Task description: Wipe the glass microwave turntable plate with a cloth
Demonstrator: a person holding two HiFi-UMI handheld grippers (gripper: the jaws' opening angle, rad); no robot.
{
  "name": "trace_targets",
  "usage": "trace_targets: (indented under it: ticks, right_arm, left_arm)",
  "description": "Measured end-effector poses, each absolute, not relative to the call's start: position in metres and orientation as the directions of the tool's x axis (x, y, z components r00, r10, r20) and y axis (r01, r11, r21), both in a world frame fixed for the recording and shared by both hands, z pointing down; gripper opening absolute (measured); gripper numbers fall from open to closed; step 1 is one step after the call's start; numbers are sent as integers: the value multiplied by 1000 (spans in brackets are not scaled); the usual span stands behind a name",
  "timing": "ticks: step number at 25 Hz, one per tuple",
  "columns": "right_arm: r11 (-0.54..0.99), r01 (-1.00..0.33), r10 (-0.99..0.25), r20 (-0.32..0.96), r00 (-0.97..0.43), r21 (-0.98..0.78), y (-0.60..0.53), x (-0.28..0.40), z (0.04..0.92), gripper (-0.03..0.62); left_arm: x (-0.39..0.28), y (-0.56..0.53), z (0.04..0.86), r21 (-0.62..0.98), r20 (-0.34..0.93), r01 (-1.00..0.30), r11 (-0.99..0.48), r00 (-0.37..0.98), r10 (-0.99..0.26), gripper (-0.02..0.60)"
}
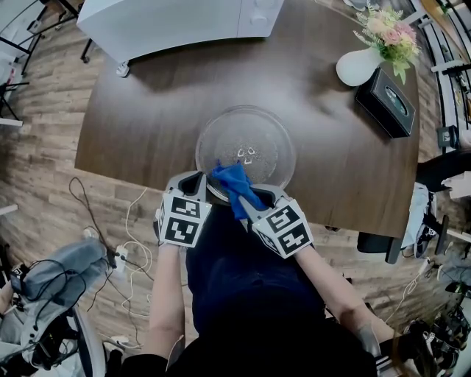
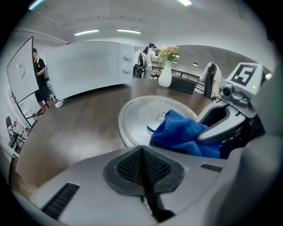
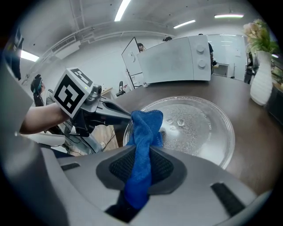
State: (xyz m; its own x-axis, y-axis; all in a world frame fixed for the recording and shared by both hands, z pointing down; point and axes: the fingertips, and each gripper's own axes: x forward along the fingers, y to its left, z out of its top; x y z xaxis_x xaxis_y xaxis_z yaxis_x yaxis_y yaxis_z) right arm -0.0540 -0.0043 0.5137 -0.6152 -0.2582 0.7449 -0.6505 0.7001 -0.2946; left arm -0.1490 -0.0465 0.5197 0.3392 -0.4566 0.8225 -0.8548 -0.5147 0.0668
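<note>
The right gripper [image 3: 141,152] is seen clamped on a blue cloth [image 3: 144,126], which is pinched between the ribbed pads. The cloth's lower end is lost in the dark slot behind the jaws, and its free end is draped forward onto the near-left part of the glass turntable plate [image 3: 201,128]. In the head view the cloth [image 1: 232,180] is bunched over the plate's near rim, so that stretch of rim is covered.

The left gripper [image 2: 142,152] is shown with its jaws drawn together, no gap being visible between the pads. Its tips are placed at the plate's near-left edge [image 1: 200,158]. Whether the rim is nipped there cannot be made out, since that part is hidden behind the gripper's own body.

The plate is laid flat on the dark wooden table [image 1: 147,110], near the person's edge. A white microwave [image 1: 169,22] at the far side is cut off by the frame. A white vase [image 1: 358,66] of flowers and a black box [image 1: 386,99] are set well apart, at the far right.
</note>
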Motion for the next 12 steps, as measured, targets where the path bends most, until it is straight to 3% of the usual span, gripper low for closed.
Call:
trace_targets:
  ticks: [12]
  right_arm:
    - [650, -726, -332, 776, -536, -224, -30, 4, 515, 66]
  left_arm:
    - [-148, -45, 520, 67, 825, -855, -515, 337, -454, 3]
